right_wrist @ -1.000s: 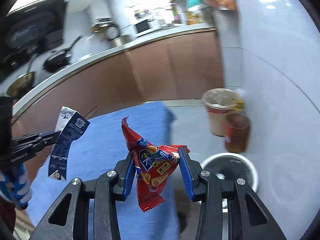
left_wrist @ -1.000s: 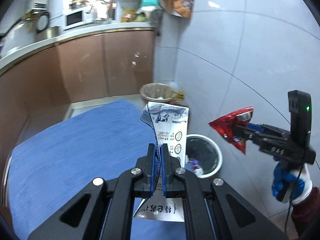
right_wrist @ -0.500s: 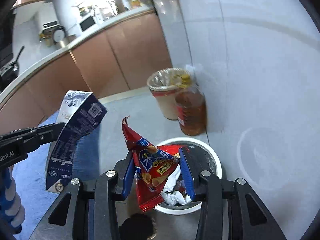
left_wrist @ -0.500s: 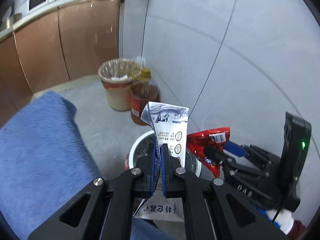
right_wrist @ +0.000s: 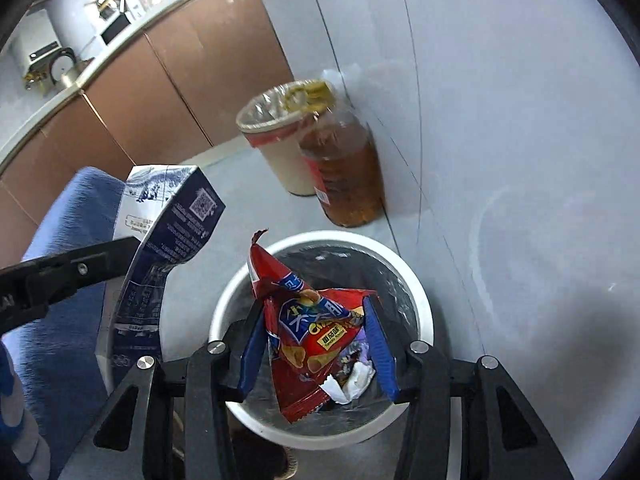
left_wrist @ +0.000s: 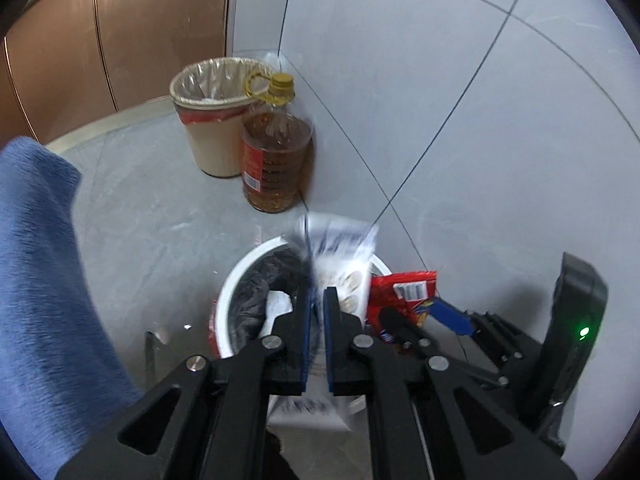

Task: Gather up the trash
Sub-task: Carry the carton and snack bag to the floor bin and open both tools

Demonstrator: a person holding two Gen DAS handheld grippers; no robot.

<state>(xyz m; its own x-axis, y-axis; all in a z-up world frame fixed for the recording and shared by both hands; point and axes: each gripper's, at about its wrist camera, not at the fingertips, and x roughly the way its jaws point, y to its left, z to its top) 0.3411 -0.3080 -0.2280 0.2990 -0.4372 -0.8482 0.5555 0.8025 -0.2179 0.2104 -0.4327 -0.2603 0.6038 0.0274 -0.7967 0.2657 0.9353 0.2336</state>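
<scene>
A white-rimmed bin [right_wrist: 420,292] with a black liner stands on the floor by the wall; its rim [left_wrist: 240,280] also shows in the left wrist view. My right gripper [right_wrist: 316,320] hangs right over it. Its jaws are opening around a red snack bag [right_wrist: 312,332] that still touches both pads. My left gripper [left_wrist: 316,300] is shut on a flattened blue-and-white milk carton [left_wrist: 344,256], blurred here, over the bin's near side. The right wrist view shows that carton [right_wrist: 172,220] left of the bin. The right gripper [left_wrist: 416,316] and bag [left_wrist: 400,292] sit beside it.
A beige bin with a clear liner [left_wrist: 212,120] and a large bottle of amber oil [left_wrist: 276,160] stand against the grey tiled wall just behind the white bin. A blue cloth surface [left_wrist: 40,280] fills the left. Brown cabinets [right_wrist: 192,72] run behind.
Both grippers swung off the blue cloth and sank toward the white bin, now right below them. The right jaws have widened around the snack bag. The carton has blurred.
</scene>
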